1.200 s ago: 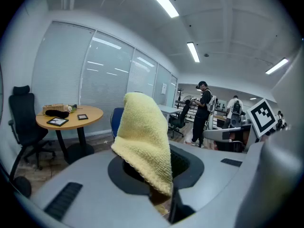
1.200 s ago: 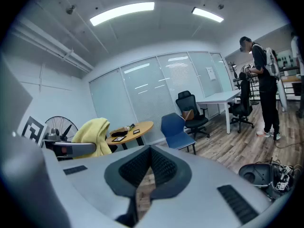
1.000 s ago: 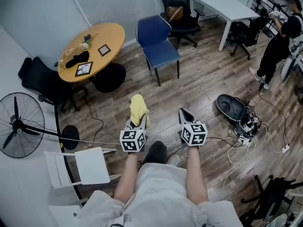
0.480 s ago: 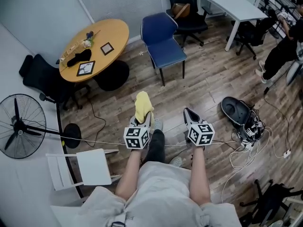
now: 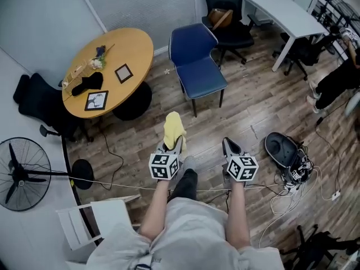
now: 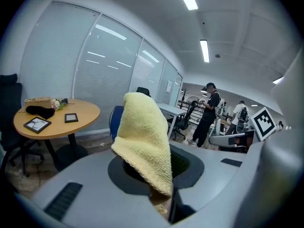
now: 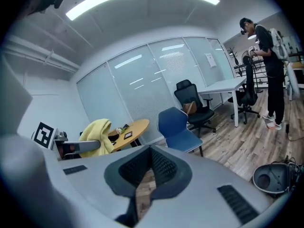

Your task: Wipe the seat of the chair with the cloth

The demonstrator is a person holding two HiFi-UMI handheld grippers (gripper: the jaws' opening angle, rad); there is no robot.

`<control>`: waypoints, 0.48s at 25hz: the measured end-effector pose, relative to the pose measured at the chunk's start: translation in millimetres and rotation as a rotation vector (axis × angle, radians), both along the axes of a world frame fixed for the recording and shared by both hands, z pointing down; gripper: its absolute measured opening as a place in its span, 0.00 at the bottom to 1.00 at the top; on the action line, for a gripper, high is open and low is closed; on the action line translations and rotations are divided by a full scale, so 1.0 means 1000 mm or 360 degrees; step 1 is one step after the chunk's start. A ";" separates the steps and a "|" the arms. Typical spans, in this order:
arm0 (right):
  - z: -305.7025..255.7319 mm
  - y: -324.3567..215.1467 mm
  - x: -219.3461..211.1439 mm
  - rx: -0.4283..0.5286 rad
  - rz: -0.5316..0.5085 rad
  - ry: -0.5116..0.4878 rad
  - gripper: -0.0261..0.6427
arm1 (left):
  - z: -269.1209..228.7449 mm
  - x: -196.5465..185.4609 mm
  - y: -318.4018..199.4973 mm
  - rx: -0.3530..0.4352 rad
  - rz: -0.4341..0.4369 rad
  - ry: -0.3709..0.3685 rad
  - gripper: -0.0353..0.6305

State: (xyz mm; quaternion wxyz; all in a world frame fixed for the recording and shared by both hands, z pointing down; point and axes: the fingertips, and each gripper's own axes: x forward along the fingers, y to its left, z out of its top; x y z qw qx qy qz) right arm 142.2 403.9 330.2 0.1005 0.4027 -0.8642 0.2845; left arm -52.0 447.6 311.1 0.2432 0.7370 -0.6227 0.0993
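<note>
The blue chair [image 5: 197, 58] stands on the wood floor ahead of me, its seat [image 5: 206, 78] bare. My left gripper [image 5: 172, 144] is shut on a yellow cloth [image 5: 175, 129], which sticks up from the jaws and flops over. It hangs well short of the chair. In the left gripper view the cloth [image 6: 144, 137] hides most of the chair [image 6: 114, 122]. My right gripper [image 5: 229, 147] is beside the left one, shut with nothing in it. The right gripper view shows the chair [image 7: 179, 128] ahead and the cloth [image 7: 96, 136] to the left.
A round wooden table [image 5: 112, 61] with picture frames stands left of the chair. Behind the chair are a black office chair [image 5: 228, 16] and a white desk [image 5: 284, 13]. A fan [image 5: 21, 174] and white folding chair [image 5: 101, 218] stand at left. Black gear with cables [image 5: 284, 148] lies at right; a person [image 5: 337, 77] stands beyond.
I have stepped forward, so the blue chair and table sit a little nearer. Both grippers keep the same pose, the left still holding the cloth.
</note>
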 end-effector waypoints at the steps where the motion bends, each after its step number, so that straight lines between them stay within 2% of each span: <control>1: 0.001 -0.015 -0.007 -0.0013 0.0007 0.0009 0.07 | 0.001 -0.009 -0.017 -0.0007 0.0006 0.0011 0.17; 6: 0.006 -0.078 -0.033 -0.0068 0.0042 0.0021 0.07 | 0.006 -0.043 -0.092 -0.0024 0.0056 0.0042 0.17; 12: 0.022 -0.121 -0.086 -0.0131 0.0065 0.0067 0.07 | 0.019 -0.098 -0.157 -0.0018 0.0109 0.0108 0.17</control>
